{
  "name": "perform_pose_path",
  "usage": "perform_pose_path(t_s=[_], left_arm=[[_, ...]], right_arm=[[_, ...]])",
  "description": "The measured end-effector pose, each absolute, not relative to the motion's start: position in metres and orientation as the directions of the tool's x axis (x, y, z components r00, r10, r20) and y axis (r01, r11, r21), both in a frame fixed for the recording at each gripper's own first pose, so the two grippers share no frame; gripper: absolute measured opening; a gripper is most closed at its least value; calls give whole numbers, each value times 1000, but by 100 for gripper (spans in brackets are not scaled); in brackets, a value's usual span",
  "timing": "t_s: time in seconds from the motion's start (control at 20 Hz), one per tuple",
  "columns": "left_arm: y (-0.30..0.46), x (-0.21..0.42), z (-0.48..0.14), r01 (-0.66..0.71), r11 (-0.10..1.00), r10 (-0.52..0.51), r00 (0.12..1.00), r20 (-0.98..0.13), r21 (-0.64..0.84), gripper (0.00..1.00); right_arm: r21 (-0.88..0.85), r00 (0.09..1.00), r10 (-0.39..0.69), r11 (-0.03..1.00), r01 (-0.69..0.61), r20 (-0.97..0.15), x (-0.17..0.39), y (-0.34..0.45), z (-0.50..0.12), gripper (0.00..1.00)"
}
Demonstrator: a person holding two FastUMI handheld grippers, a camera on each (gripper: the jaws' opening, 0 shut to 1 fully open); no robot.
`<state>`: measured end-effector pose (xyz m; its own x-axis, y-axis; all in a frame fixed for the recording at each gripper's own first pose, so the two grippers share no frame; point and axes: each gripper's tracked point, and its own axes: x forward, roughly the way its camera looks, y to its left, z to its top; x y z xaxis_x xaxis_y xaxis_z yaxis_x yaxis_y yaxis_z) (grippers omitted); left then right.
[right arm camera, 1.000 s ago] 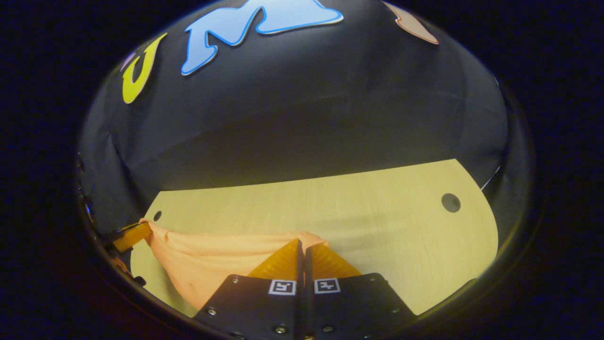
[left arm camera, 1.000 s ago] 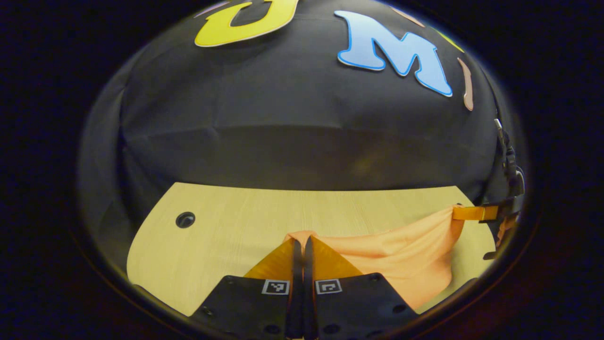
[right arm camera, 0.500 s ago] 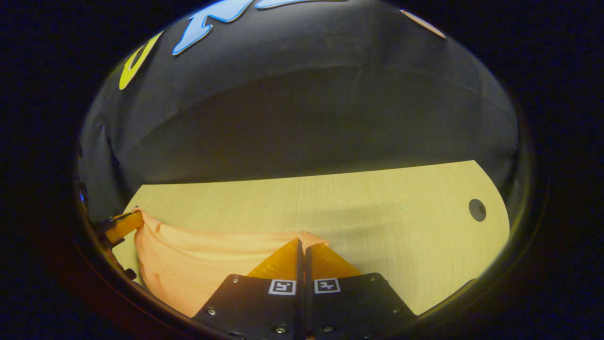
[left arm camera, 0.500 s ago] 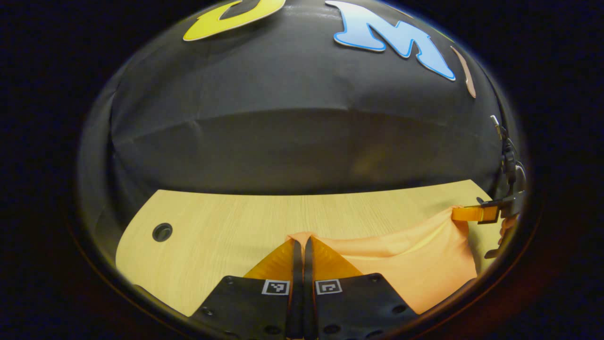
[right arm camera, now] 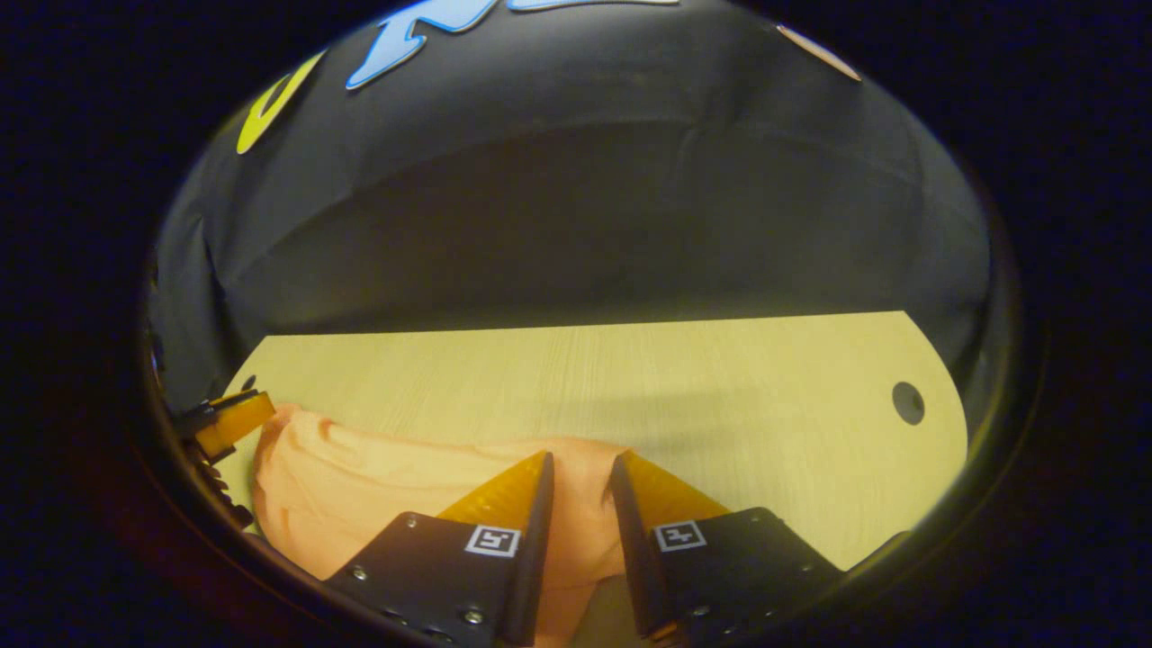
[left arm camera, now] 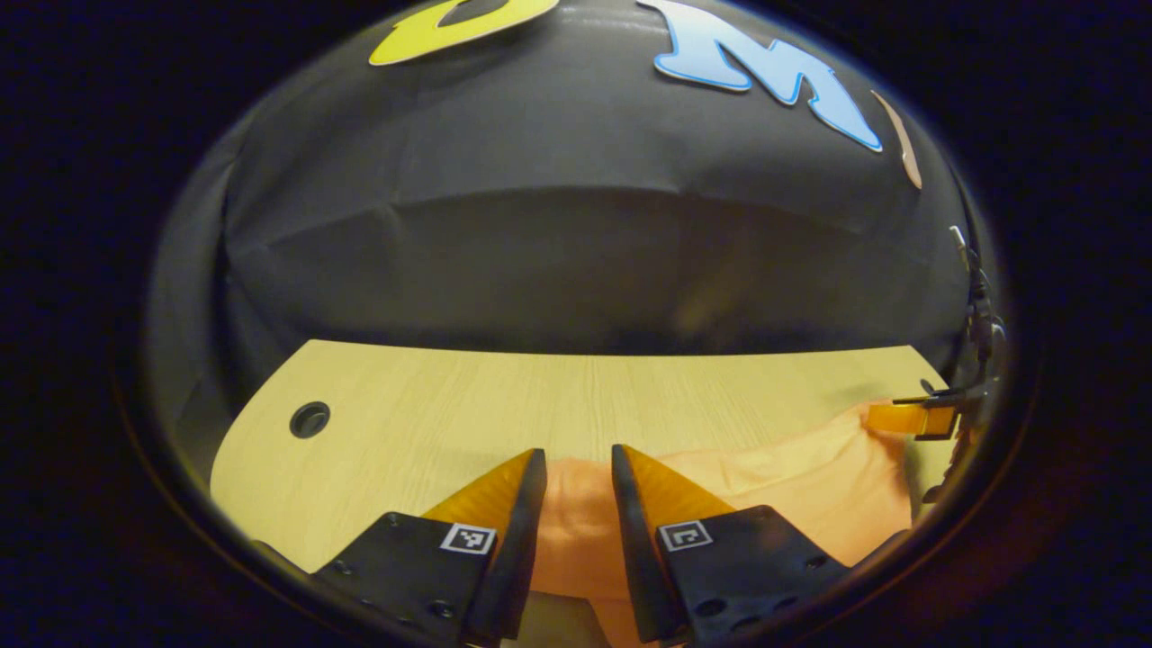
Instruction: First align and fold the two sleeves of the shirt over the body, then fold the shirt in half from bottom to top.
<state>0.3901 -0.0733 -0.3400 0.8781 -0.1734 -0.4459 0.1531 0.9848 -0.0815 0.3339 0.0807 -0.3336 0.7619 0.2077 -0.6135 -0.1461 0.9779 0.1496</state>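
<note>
Light: dim, warm, falling from above onto the table (left arm camera: 432, 405).
Shadows: soft, along the far wall.
Distortion: strong fisheye bending at edges.
Focus: edges slightly blurred.

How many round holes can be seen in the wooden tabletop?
2. One hole sits near the table's left end in the left gripper view; another hole near its right end in the right gripper view. The orange shirt may hide others.
</note>
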Motion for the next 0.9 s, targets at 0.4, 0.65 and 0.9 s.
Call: perform_pose_path(t_s=[0.4, 0.65, 0.9], left_arm=[[-73, 324, -254, 184, 981, -194, 893, -407, -64, 53], [-81, 254, -184, 193, 976, -216, 900, -378, -97, 52], [-93, 173, -123, 218, 971, -239, 911, -335, -100, 52]], right_arm=[[144, 796, 213, 977, -159, -567, 277, 85, -245, 40], [141, 813, 225, 974, -176, -538, 213, 86, -174, 40], [158, 833, 240, 970, -185, -499, 140, 80, -116, 40]])
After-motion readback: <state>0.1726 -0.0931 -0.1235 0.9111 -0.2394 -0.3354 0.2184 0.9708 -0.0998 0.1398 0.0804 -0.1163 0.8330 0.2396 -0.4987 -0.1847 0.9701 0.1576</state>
